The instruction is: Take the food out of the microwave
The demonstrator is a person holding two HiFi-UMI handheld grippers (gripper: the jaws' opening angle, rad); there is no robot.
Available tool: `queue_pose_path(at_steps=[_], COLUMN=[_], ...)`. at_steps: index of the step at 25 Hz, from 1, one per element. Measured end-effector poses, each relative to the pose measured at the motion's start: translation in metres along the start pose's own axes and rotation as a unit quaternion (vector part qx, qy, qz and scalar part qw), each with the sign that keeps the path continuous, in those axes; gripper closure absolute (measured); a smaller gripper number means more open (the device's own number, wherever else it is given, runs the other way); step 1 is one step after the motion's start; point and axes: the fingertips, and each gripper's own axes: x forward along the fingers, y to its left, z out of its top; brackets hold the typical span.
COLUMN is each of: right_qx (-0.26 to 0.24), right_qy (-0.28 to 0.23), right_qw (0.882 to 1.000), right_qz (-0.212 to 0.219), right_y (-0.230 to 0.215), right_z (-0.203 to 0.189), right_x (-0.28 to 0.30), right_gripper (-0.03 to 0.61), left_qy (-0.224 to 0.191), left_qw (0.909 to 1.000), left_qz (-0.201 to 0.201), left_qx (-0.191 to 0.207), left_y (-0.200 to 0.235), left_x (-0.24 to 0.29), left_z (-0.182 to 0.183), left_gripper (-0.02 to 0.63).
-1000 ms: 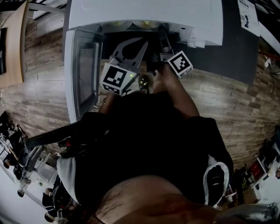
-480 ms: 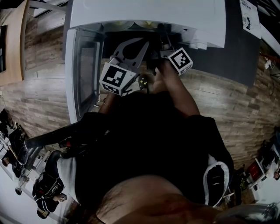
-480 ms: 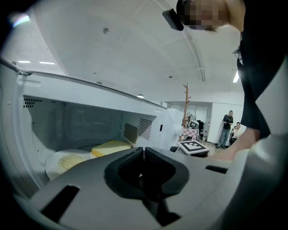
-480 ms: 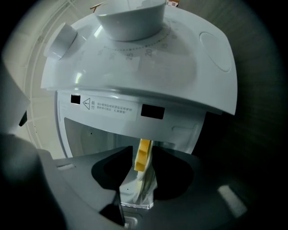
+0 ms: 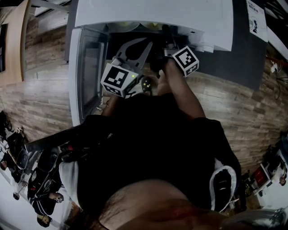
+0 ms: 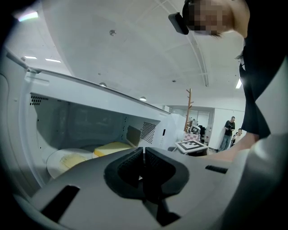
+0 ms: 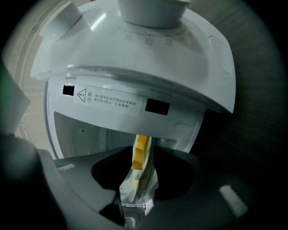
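The white microwave [image 5: 153, 15] stands with its door [image 5: 87, 72] swung open to the left. In the left gripper view a white plate [image 6: 63, 161] with a yellow slab of food [image 6: 114, 147] lies in the cavity. My right gripper [image 5: 167, 39] reaches into the opening. In its own view the right gripper [image 7: 144, 167] is shut on the plate's rim [image 7: 135, 186], and the yellow food [image 7: 141, 150] shows edge-on between the jaws. My left gripper [image 5: 143, 44] hovers at the opening, left of the right one. The left gripper [image 6: 144, 151] is shut with nothing in it.
The microwave sits on a dark counter [image 5: 234, 63] above a wood-look floor [image 5: 36, 103]. The open door stands close on the left of my left gripper. Bystanders [image 6: 229, 132] stand far off in the room. A bowl-like white object [image 7: 150, 11] rests on top of the microwave.
Both grippers stay almost where they were; the right gripper's marker cube has edged slightly toward the microwave. People at the lower left of the head view have shifted.
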Motion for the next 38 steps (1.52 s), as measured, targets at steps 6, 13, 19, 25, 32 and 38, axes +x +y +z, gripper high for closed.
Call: queue_pose_path(at_steps=[6, 13, 19, 25, 32, 38], right_qx=[0.003, 0.006, 0.023, 0.039, 0.044, 0.052], right_qy=[-0.015, -0.02, -0.019, -0.023, -0.027, -0.032], right_qw=[1.0, 0.999, 0.998, 0.998, 0.998, 0.998], right_qz=[-0.027, -0.049, -0.048, -0.041, -0.021, -0.005], right_y=[-0.004, -0.008, -0.01, -0.011, -0.012, -0.01], right_z=[0.001, -0.001, -0.004, -0.004, -0.001, 0.002], right_x=[0.004, 0.01, 0.013, 0.012, 0.006, -0.001], right_gripper=[0.463, 0.488, 0.55, 0.56, 0.571, 0.571], left_qy=[-0.008, -0.013, -0.012, -0.011, -0.011, -0.011], left_qw=[1.0, 0.9999, 0.9998, 0.9997, 0.9996, 0.9997], left_qz=[0.002, 0.009, 0.018, 0.022, 0.025, 0.022], left_qx=[-0.003, -0.004, -0.004, -0.004, -0.004, -0.002], left_y=[0.002, 0.005, 0.009, 0.01, 0.01, 0.006], left_x=[-0.004, -0.01, -0.016, -0.021, -0.023, -0.022], left_z=[0.003, 0.003, 0.003, 0.002, 0.001, 0.001], left_gripper=[0.603, 0.603, 0.603, 0.603, 0.603, 0.603])
